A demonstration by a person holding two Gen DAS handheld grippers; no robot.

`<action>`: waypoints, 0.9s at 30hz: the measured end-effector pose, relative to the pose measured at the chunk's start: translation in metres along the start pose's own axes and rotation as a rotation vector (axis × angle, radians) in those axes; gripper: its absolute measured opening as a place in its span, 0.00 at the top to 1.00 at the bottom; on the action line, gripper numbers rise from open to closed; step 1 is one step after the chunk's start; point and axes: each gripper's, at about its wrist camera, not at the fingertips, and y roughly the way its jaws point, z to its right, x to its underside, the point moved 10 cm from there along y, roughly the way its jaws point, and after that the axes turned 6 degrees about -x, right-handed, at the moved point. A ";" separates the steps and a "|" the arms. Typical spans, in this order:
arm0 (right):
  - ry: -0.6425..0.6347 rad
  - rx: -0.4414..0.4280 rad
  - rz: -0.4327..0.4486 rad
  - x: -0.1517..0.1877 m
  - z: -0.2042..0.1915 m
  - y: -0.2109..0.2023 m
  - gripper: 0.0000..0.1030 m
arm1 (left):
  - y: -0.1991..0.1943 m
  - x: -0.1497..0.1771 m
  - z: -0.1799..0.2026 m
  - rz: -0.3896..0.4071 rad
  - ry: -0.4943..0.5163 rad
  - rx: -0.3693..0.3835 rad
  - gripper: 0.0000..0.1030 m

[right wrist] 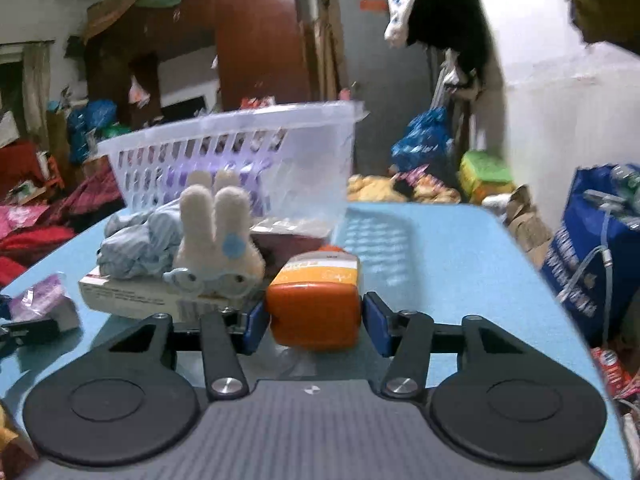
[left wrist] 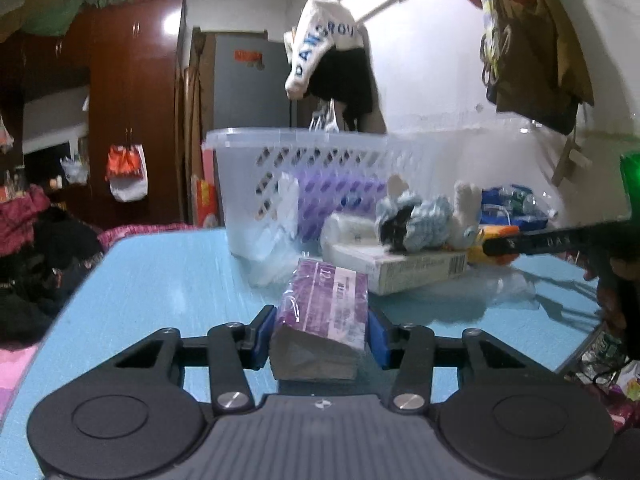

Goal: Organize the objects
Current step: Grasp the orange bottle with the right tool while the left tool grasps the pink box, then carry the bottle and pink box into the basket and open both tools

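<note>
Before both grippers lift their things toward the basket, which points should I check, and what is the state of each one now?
1. Left gripper pads against the purple tissue pack: ok.
2. Right gripper pads against the orange bottle: ok.
3. Basket upright on the blue table: ok.
4. Free room inside the basket: cannot tell, purple contents show through its wall.
5. Plush rabbit clear of the bottle: not ok, right beside it.

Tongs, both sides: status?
Left tongs shut on purple pack. Right tongs shut on orange bottle. Basket ahead; plush rabbit and box in front of it.
</note>
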 end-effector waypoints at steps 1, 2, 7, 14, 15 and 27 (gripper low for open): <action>-0.003 0.001 0.010 0.000 0.000 -0.003 0.48 | -0.002 -0.002 -0.001 0.008 -0.003 0.004 0.51; -0.006 -0.003 0.021 0.000 0.001 -0.007 0.48 | -0.003 -0.004 -0.001 0.015 -0.007 0.002 0.51; -0.015 -0.002 0.060 -0.010 0.006 -0.016 0.48 | -0.005 -0.011 -0.006 0.038 -0.029 0.006 0.51; -0.040 -0.012 0.091 -0.024 0.005 -0.025 0.48 | -0.007 -0.039 -0.011 0.087 -0.036 0.008 0.51; -0.042 -0.013 0.100 -0.028 0.005 -0.028 0.48 | -0.007 -0.046 -0.012 0.096 -0.038 0.015 0.51; -0.122 -0.105 0.246 -0.144 -0.030 -0.043 0.48 | 0.032 -0.192 -0.015 0.140 0.006 -0.018 0.50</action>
